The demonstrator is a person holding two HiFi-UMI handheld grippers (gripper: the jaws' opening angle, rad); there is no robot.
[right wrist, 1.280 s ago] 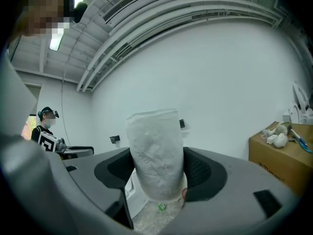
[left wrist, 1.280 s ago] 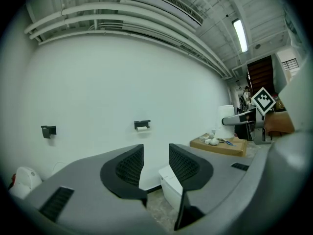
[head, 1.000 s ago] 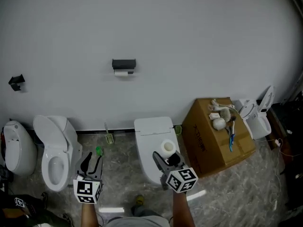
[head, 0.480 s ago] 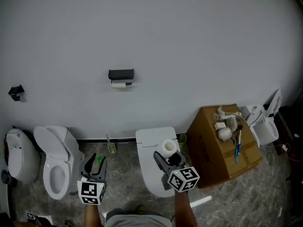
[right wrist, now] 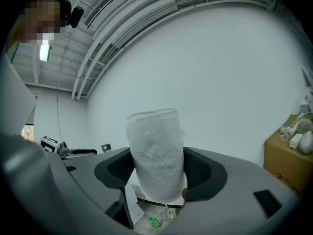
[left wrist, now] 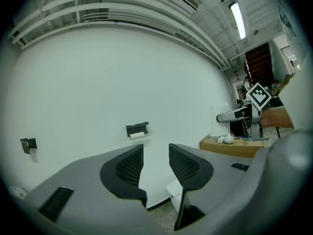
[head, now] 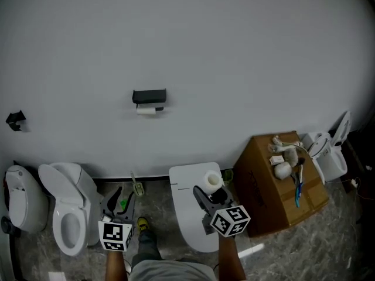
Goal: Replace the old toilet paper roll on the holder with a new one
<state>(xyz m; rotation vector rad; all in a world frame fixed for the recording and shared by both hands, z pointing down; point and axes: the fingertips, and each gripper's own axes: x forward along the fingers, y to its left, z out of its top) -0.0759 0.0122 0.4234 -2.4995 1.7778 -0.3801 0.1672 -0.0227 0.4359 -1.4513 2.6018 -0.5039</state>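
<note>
Right tongs grip 1 new roll; left tongs gape empty, their view showing the holder, the right's not.

The marbled floor bears an open-lidded toilet, a closed toilet and a cardboard box.

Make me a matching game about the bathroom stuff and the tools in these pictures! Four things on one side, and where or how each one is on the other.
Things:
1. new paper roll
2. holder
3. cardboard box
4. left tool

Place or state:
A. up on the wall
B. empty, jaws apart
C. gripped in the right tool
D. brown, with small things on top

Pairs: 1-C, 2-A, 3-D, 4-B
</note>
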